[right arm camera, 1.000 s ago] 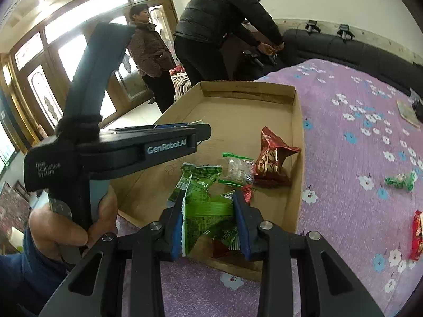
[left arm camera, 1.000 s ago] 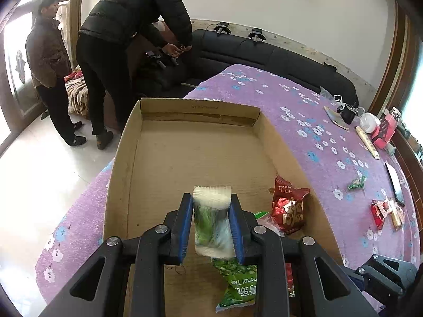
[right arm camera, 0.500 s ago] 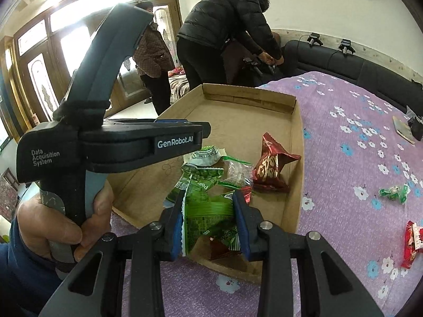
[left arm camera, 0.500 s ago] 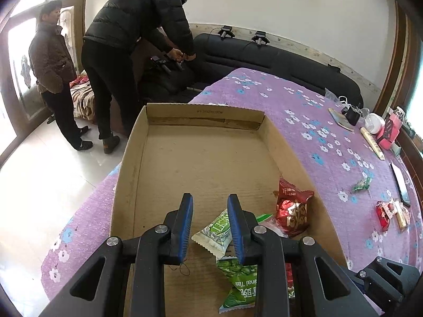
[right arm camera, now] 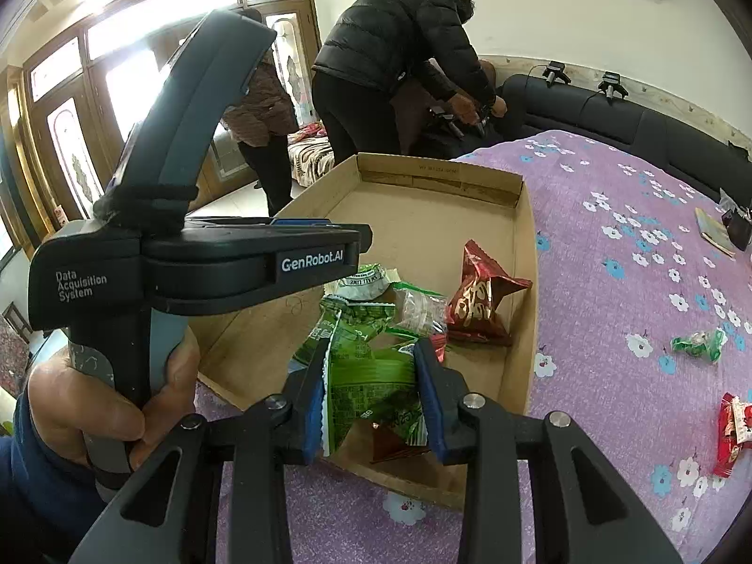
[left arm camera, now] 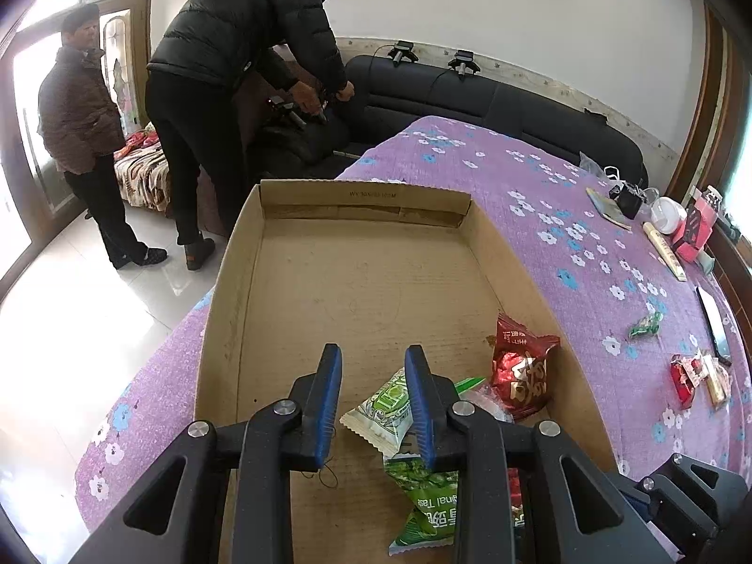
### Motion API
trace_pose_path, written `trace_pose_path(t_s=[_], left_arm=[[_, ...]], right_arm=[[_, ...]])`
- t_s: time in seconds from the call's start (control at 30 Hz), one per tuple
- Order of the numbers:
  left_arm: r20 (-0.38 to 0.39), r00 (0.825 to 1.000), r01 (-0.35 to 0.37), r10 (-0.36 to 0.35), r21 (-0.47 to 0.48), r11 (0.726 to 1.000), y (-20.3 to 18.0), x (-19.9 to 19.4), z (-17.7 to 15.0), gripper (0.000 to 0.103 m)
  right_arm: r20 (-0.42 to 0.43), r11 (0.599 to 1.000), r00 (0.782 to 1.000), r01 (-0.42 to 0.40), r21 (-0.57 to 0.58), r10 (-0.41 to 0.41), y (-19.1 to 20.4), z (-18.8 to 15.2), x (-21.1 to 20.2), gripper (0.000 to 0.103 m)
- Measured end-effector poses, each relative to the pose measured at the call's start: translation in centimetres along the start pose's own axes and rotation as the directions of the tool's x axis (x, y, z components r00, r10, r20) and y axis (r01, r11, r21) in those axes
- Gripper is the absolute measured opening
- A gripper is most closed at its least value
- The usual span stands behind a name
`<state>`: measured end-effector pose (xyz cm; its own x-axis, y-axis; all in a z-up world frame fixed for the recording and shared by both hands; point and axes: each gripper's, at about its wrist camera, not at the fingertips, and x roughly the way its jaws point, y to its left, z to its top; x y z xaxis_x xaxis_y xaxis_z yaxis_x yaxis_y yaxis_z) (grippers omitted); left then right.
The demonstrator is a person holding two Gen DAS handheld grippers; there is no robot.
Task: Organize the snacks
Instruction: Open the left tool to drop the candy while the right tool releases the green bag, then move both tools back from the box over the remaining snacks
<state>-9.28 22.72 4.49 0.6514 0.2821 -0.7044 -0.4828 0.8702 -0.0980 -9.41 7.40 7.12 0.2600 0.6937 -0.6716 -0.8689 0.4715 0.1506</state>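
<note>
A shallow cardboard box (left arm camera: 230, 282) lies on a purple flowered cloth. My left gripper (left arm camera: 373, 357) hangs over the box's near end, open and empty. A white-and-green snack packet (left arm camera: 383, 411) lies on the box floor just beneath it. A red packet (left arm camera: 521, 371) and a clear packet (right arm camera: 420, 310) lie to its right. My right gripper (right arm camera: 371, 376) is shut on a crumpled green packet (right arm camera: 371, 376) above the box's near rim (right arm camera: 399, 479). A hand (right arm camera: 94, 404) holds the left gripper's handle at the left of the right wrist view.
Loose snacks lie on the cloth right of the box: a small green one (right arm camera: 700, 343) and red ones (right arm camera: 731, 432). A phone (left arm camera: 712, 324), a pink box (left arm camera: 695, 230) and a white cup (left arm camera: 669, 214) sit at the far right edge. Two people (left arm camera: 235, 70) stand by a black sofa (left arm camera: 517, 98).
The white-and-green packet that stood between my left gripper's fingers a second ago has dropped to the box floor. The right gripper keeps its hold on the green packet.
</note>
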Motion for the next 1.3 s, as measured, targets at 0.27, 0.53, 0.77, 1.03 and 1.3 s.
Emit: trace_pose_path(t_s=[0.27,0.53,0.77,1.03,1.3], left_arm=[[0.004,1.0,0.009,-0.009,-0.003,1.0,0.2,-0.4,0.0,0.044],[0.011,1.0,0.016,-0.016,-0.009,1.0,0.5,-1.0,0.1,0.051],[0.021,1.0,0.016,-0.016,-0.012,1.0,0.7,-1.9,0.4,0.052],[0.025,0.999,0.03,-0.03,0.003,1.0,-0.3,-2.5,0.4,0.052],[0.015,0.997,0.077,-0.078,0.051,0.996,-3.1,-3.1,0.7,0.058]], right_arm=[[0.016,1.0,1.0,-0.013,-0.002,0.013,0.0,0.0,-0.4,0.035],[0.06,0.999,0.997,-0.041,0.026,0.039,-0.5,0.4,-1.5,0.043],[0.106,0.985,0.991,-0.092,0.143,0.078,-3.1,1.4,-3.5,0.043],[0.128,0.953,0.989,-0.105,0.283,0.071,-7.7,1.7,-6.7,0.043],[0.14,0.901,0.989,-0.017,0.434,-0.049,-15.6,0.3,-10.5,0.043]])
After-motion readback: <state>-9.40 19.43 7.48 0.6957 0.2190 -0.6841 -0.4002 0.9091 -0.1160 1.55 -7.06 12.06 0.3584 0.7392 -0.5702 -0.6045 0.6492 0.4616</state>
